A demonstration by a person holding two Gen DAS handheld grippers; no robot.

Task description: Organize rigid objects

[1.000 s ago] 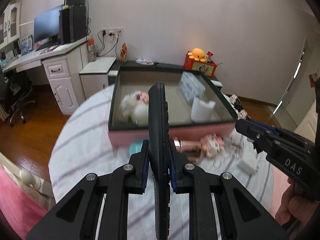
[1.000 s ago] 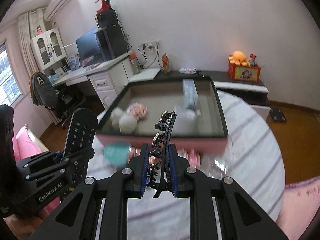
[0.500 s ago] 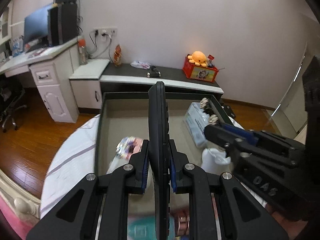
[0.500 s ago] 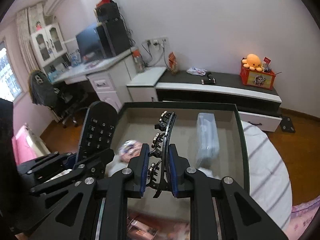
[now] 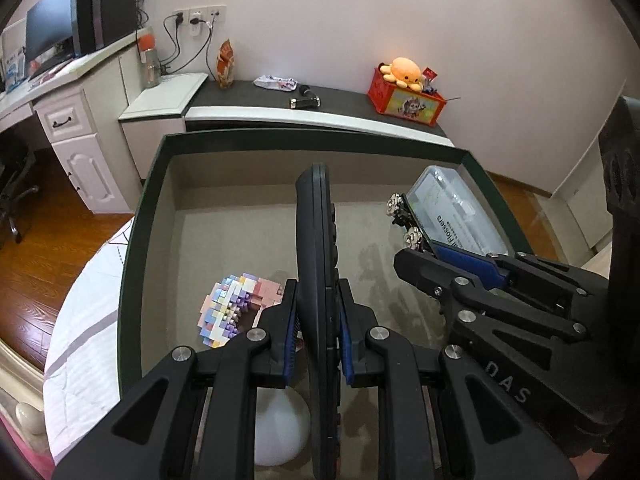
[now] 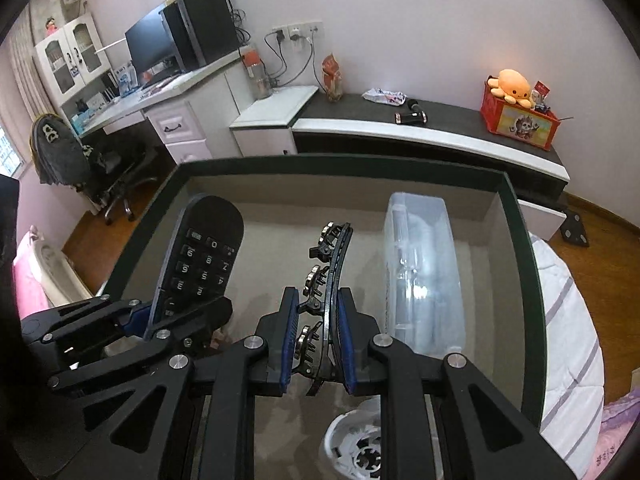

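Remote control [image 5: 318,240] sits clamped edge-on between the blue pads of your left gripper [image 5: 318,344], its keypad end sticking out over the open box [image 5: 136,240]; in the right wrist view you see its numbered keys [image 6: 202,264] facing up toward the left side of the box. Your right gripper [image 6: 318,340] is clenched on a black hair clip [image 6: 330,264] with small metal flowers along its curved spine, also held above the box floor. Both grippers hang side by side over the box, the left one's load near the left wall, the right one's nearer the middle.

Inside the box, a clear plastic case [image 6: 424,264] lies along the right wall. A pastel block figure [image 5: 236,304] rests on the floor just left of your left fingers, and a white ball [image 5: 280,432] lies below them near the front. A white ribbed cup-like piece [image 6: 352,440] sits under your right gripper. The box stands on a striped white bedspread [image 6: 572,340].
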